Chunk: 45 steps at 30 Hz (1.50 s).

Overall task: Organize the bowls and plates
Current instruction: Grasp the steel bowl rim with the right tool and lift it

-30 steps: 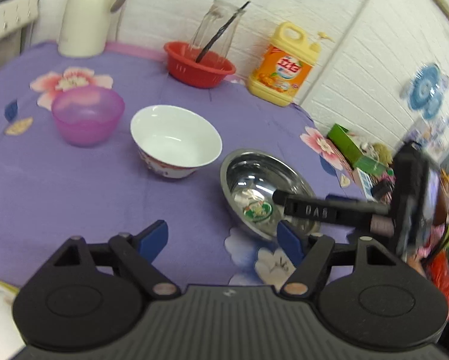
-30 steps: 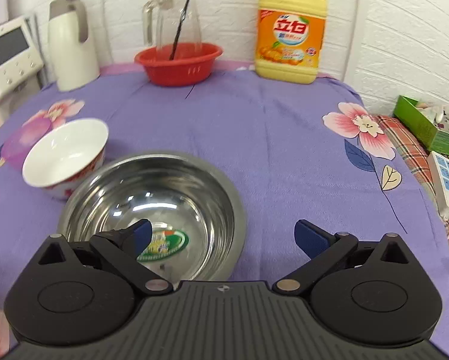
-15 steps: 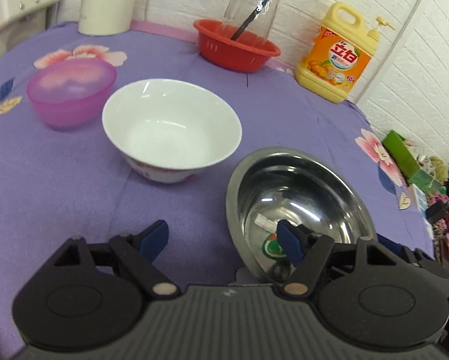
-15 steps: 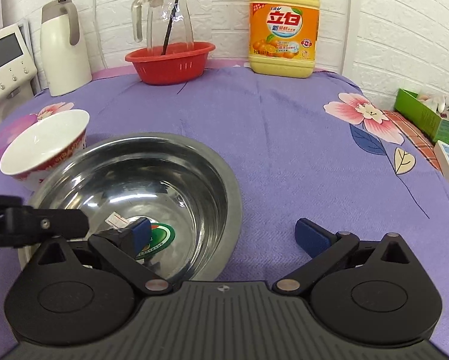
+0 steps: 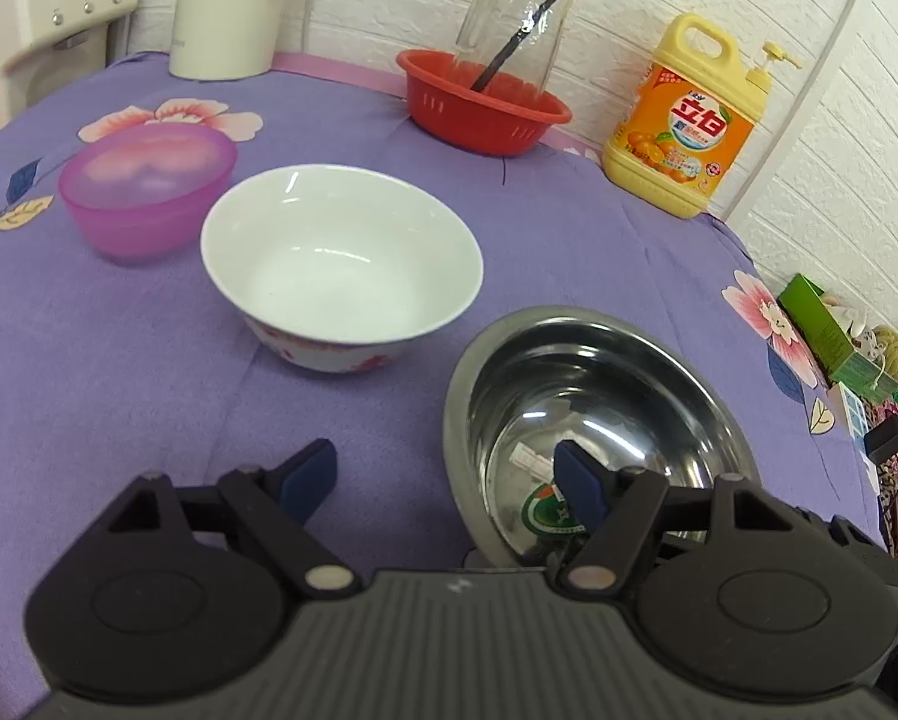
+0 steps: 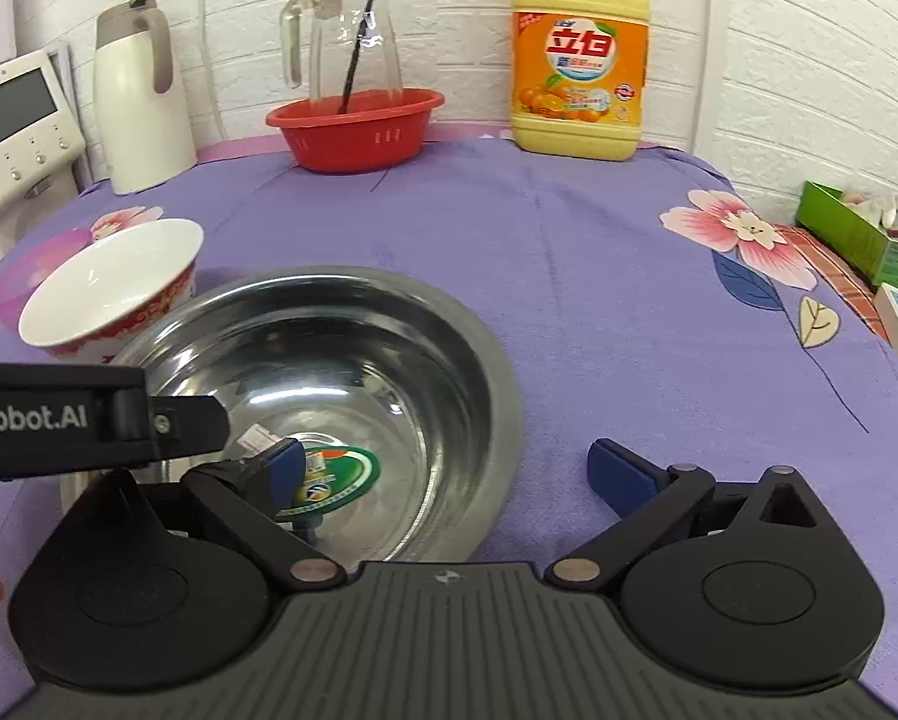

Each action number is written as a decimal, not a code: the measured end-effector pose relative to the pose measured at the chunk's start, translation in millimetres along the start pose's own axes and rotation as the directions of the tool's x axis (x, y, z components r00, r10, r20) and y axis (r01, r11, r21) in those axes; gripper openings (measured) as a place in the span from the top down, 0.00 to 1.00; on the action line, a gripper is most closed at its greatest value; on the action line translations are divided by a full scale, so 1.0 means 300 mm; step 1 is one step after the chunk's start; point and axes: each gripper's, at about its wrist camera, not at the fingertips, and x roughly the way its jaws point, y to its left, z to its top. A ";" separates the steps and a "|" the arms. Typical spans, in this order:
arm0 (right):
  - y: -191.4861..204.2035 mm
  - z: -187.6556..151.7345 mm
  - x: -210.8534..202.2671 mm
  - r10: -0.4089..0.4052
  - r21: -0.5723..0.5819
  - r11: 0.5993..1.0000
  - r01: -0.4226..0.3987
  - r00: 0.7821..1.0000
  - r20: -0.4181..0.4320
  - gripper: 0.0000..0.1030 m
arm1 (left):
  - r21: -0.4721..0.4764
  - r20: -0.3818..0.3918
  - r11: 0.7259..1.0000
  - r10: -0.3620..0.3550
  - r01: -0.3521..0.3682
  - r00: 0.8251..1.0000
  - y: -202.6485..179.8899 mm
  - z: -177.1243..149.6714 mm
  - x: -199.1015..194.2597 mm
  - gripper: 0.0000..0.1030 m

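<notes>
Three bowls sit separate on the purple cloth, none stacked yet. The steel bowl (image 5: 593, 420) is the landmark: the white bowl (image 5: 341, 264) lies just left of it, the pink bowl (image 5: 146, 186) farther left. The left gripper (image 5: 443, 474) and right gripper (image 6: 443, 468) each straddle its rim, jaws wide, holding nothing.

A home kitchen or dining corner: a table under a purple floral tablecloth (image 6: 569, 276), white painted brick wall (image 6: 461, 18), orange-and-yellow dish soap jug (image 6: 578, 60), white thermos jug (image 6: 140, 114), red plastic basket (image 6: 356, 129) holding a glass pitcher (image 6: 353, 36).
</notes>
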 end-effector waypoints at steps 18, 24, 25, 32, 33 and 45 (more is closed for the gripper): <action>0.058 0.011 -0.049 0.158 -0.033 0.987 -0.158 0.987 -0.015 0.04 | 0.101 0.020 0.993 -0.071 0.068 0.997 -0.034 -0.016 -0.069 0.68; 0.109 0.003 -0.131 0.170 -0.067 0.983 -0.170 0.985 0.003 0.05 | 0.095 0.024 0.990 -0.106 0.103 0.994 0.012 -0.036 -0.172 0.68; 0.115 -0.002 -0.155 0.168 -0.074 0.983 -0.166 0.986 0.008 0.05 | 0.102 0.022 0.988 -0.118 0.115 0.993 0.015 -0.046 -0.195 0.68; 0.166 -0.112 -0.358 0.134 -0.089 0.987 -0.130 0.990 0.038 0.07 | 0.154 -0.010 0.971 -0.183 0.182 0.983 0.057 -0.175 -0.372 0.68; 0.177 -0.134 -0.384 0.132 -0.089 0.988 -0.128 0.990 0.040 0.07 | 0.159 -0.015 0.969 -0.187 0.187 0.982 0.068 -0.199 -0.395 0.68; 0.242 -0.346 -0.543 0.084 -0.047 0.995 -0.083 0.996 0.018 0.08 | 0.152 -0.064 0.961 -0.225 0.232 0.972 0.140 -0.394 -0.504 0.69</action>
